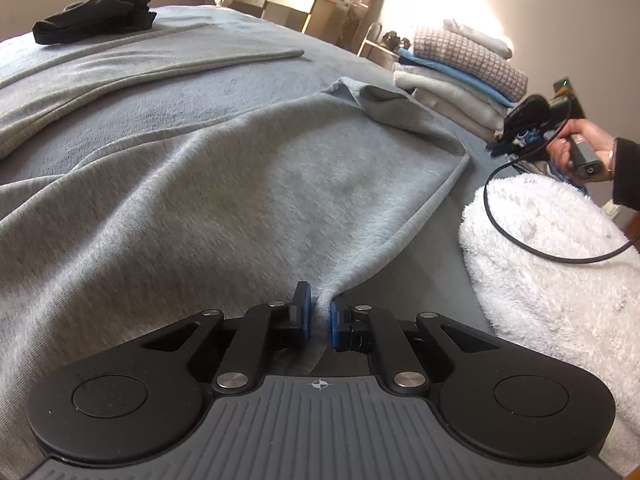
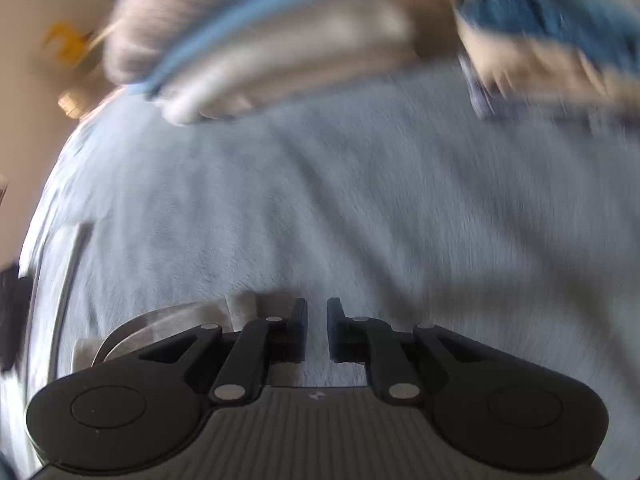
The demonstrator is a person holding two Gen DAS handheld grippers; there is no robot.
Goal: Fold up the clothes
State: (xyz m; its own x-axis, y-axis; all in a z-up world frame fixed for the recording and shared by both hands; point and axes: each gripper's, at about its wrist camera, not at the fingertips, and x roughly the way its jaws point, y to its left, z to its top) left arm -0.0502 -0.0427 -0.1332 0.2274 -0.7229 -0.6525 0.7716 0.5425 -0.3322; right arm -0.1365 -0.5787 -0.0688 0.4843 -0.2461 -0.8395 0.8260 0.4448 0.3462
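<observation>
A large grey garment point(image 1: 240, 200) lies spread over the grey-blue bed cover point(image 1: 280, 60). In the left wrist view my left gripper point(image 1: 320, 304) is shut on a bunched hem of this garment, which rises taut between the blue pads point(image 1: 304, 316). At the far right a hand point(image 1: 568, 148) holds my right gripper point(image 1: 500, 144) above the bed, apart from the garment. The right wrist view is blurred. In it my right gripper point(image 2: 317, 312) shows a narrow gap between its fingers with nothing in it, over bare bed cover point(image 2: 320, 200).
A stack of folded clothes point(image 1: 460, 76) stands at the bed's far right, also in the blurred view as the stack point(image 2: 260, 48). A white fluffy towel point(image 1: 560, 280) lies near right, a black garment point(image 1: 96, 16) far left. A blue cloth point(image 2: 560, 12) is top right.
</observation>
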